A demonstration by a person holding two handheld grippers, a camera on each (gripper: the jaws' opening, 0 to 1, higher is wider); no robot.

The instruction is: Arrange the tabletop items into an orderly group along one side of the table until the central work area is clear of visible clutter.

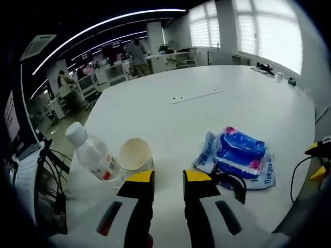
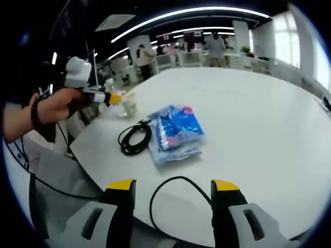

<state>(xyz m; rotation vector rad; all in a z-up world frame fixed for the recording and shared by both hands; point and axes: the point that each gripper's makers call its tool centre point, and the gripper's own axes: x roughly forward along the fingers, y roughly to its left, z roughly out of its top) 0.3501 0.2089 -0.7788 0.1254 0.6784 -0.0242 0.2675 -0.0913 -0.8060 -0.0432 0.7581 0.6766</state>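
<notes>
The big white table (image 2: pixel 248 103) has a rounded edge near the person, and most of its smooth top stretches away bare toward the windows, so there is plenty of open room beyond the things bunched at this near side. In the left gripper view the left gripper (image 1: pixel 168 178) hangs over that edge with its yellow-tipped jaws spread and nothing between them; just ahead of its left jaw stands a cream paper cup (image 1: pixel 135 154), round and open at the top, and beside that a clear plastic bottle (image 1: pixel 93 152) with a white cap, leaning, with a red and white label too small to read. Right of the jaws lies a soft, shiny blue and pink packet (image 1: pixel 239 155) in a crinkled clear wrapper with blue lettering I cannot make out. A coiled black cable (image 2: pixel 135 138) lies just beside the packet. The right gripper (image 2: pixel 173 188) sits off the table's near edge, jaws spread wide and empty, a loop of black cord (image 2: pixel 170 188) between them.
</notes>
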